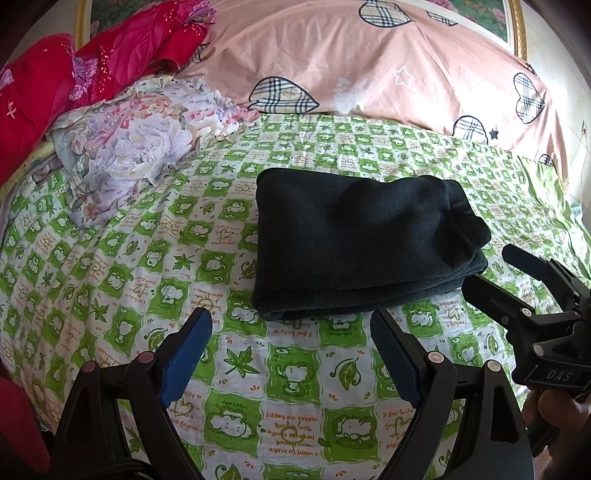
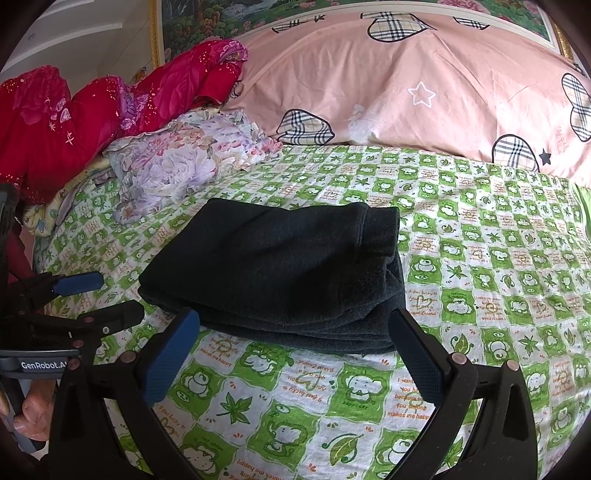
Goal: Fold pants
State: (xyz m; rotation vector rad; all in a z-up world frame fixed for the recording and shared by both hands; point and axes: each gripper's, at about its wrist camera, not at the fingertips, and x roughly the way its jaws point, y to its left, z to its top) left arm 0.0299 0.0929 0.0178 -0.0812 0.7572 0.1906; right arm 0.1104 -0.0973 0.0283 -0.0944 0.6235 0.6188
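Folded dark pants [image 1: 365,243] on bedsheet [image 1: 129,258]; both grippers (jaws spread) empty

Dark green-black pants [image 1: 362,240] lie mid-frame on a green-and-white cartoon-checked sheet [image 1: 129,258]; pink quilt [image 1: 351,55] with plaid hearts above, red cloth [image 1: 55,92] upper left.

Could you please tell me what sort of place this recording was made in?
Most likely a home bedroom. The dark folded pants lie on a bed with a green patterned sheet, a pink quilt is bunched at the far side, and a gold-framed picture hangs behind it.
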